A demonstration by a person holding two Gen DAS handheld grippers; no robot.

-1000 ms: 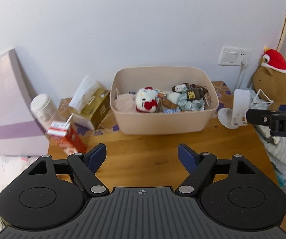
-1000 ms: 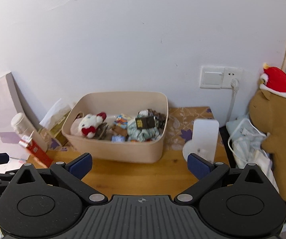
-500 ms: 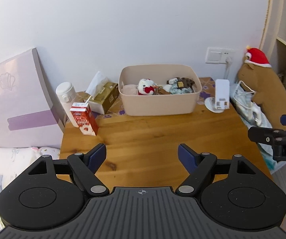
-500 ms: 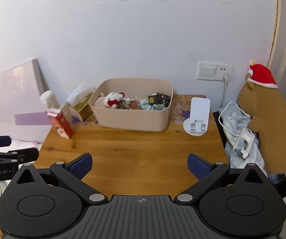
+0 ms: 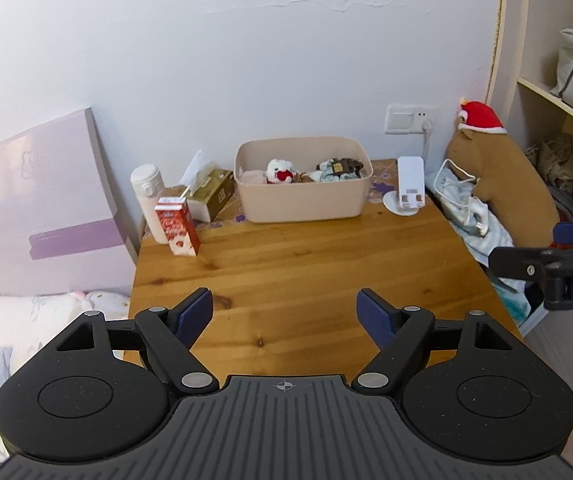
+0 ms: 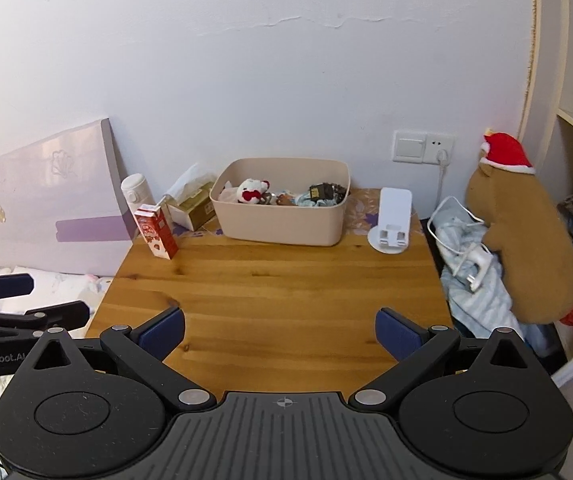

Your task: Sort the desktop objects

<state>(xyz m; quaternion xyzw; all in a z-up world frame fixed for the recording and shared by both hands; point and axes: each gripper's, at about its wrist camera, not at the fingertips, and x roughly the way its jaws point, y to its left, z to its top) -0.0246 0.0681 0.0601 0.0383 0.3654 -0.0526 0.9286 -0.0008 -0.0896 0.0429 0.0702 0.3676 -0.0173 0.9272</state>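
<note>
Both hand-held grippers hang above the near edge of the wooden counter point(image 5: 306, 272), tilted downward and aimed toward the wall. The left hand-held gripper point(image 5: 284, 312) has its blue-padded jaws spread wide with only bare wood between them. The right hand-held gripper point(image 6: 280, 330) is likewise spread wide and holds nothing. In the right wrist view, the left one's black fingers poke in at the left edge; in the left wrist view, the right one's fingers show at the right edge, so the two sit side by side, apart.

Well ahead of both, at the far side of the counter against the wall, stands a beige plastic bin point(image 5: 304, 200), rounded at the corners and open on top. Inside it lie a small white plush toy with red patches point(image 5: 279, 171), a pale pink soft item at the left end, and a heap of bluish cloth pieces with a dark brown tag on top at the right end.

Ahead and to the left of the left hand-held gripper, a red-and-white drink carton point(image 5: 177, 226) stands upright, just beside a white lidded bottle point(image 5: 149, 196). Between the carton and the bin is a gold tissue box point(image 5: 212, 194) with a tissue sticking out. Ahead and to the right, a white phone stand point(image 5: 408, 190) sits just beside the bin's right end. Past the counter's right edge, a brown plush animal in a red hat point(image 6: 522, 232) leans over rumpled cloth and a white cable.
</note>
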